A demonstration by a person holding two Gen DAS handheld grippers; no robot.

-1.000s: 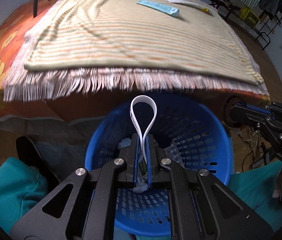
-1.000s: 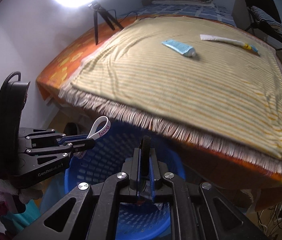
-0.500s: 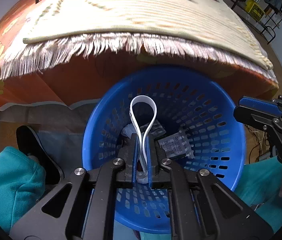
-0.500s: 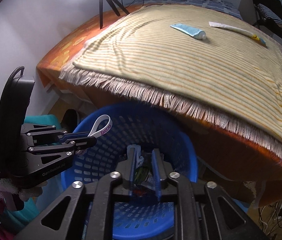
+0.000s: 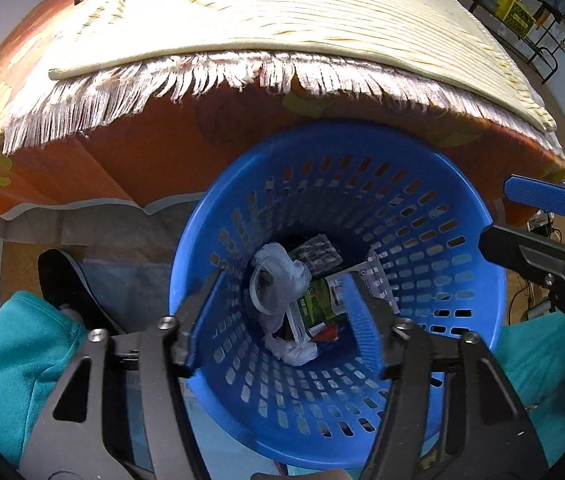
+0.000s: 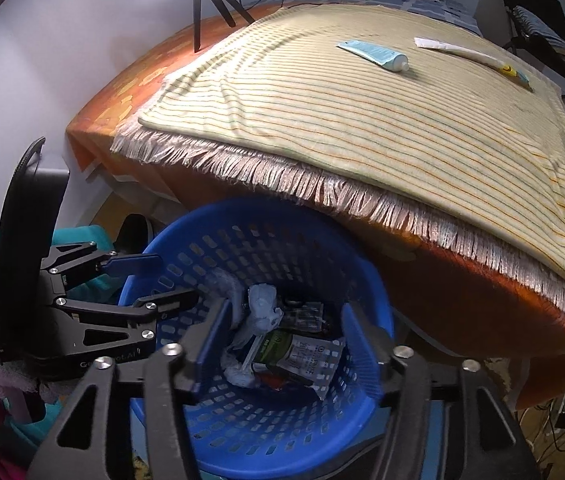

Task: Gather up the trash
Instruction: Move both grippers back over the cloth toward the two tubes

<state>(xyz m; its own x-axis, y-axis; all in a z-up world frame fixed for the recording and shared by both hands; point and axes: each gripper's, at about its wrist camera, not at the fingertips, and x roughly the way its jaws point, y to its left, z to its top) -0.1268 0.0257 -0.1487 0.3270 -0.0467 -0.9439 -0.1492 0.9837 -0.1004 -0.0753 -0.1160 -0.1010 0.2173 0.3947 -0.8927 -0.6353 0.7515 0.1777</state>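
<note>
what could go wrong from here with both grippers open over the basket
1. The two tubes lie far across the blanket; reaching from here, an arm could snag the fringe and drag the blanket.
2. The left gripper and right gripper hang close together over the basket, so they could knock each other or its rim when lifting out.

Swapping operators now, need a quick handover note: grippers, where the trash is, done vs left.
Left gripper: open, empty, over the blue basket.
Right gripper: open, empty, over the same basket.
Done: white loop strap lies in the basket with a crumpled white bag and wrappers.
Left: blue tube and white tube lie on the striped blanket; collect both.
</note>
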